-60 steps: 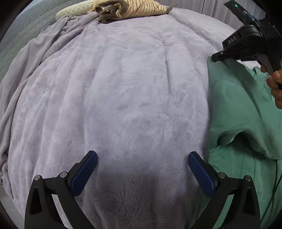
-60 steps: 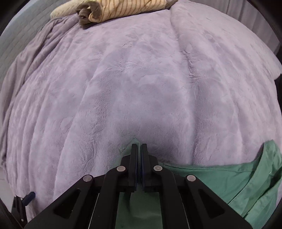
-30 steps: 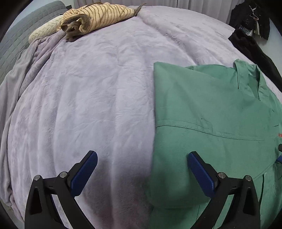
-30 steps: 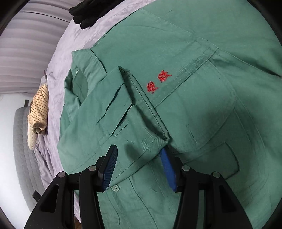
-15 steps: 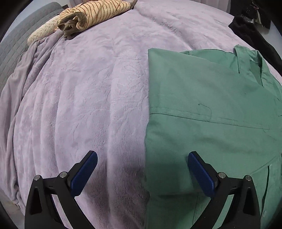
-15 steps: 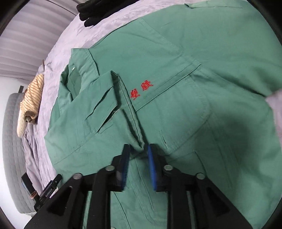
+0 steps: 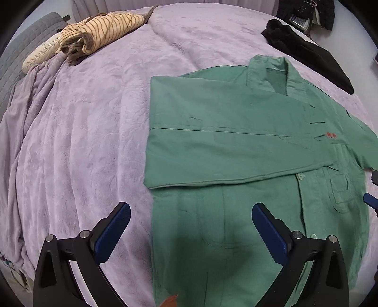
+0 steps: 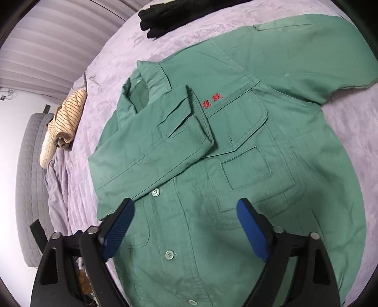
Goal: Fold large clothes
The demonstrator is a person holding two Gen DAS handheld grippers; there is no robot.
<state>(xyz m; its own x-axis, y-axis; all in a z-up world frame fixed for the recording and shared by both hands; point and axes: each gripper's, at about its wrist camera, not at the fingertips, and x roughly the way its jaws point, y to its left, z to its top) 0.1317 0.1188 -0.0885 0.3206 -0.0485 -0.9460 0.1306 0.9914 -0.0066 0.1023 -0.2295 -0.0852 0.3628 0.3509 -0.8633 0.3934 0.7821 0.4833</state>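
A green work shirt point(image 7: 236, 146) point(image 8: 236, 146) lies front up on the lilac blanket point(image 7: 82, 118), with red embroidery point(image 8: 212, 100) by the chest pocket. One long sleeve point(image 8: 153, 139) is folded across the chest, its cuff near the embroidery. The other sleeve point(image 8: 307, 54) lies spread out to the side. My left gripper point(image 7: 191, 226) hovers open above the shirt's lower left part, holding nothing. Above the button placket, the jaws of my right gripper point(image 8: 185, 223) are opening wide, and nothing is between them. Its blue fingertips point(image 7: 371, 199) show at the right edge of the left wrist view.
A striped beige garment point(image 7: 101, 28) point(image 8: 68, 118) lies rolled at the blanket's far corner, beside a cream pillow point(image 7: 42, 55). A black garment point(image 7: 307, 49) point(image 8: 165, 19) lies beyond the shirt's collar. A grey quilted headboard point(image 8: 30, 189) borders the bed; pleated curtains point(image 8: 59, 47) hang behind.
My right gripper let go of the sleeve cuff, opened wide and drew up and back from the shirt. The left gripper, still open, rose too, so more of the shirt shows.
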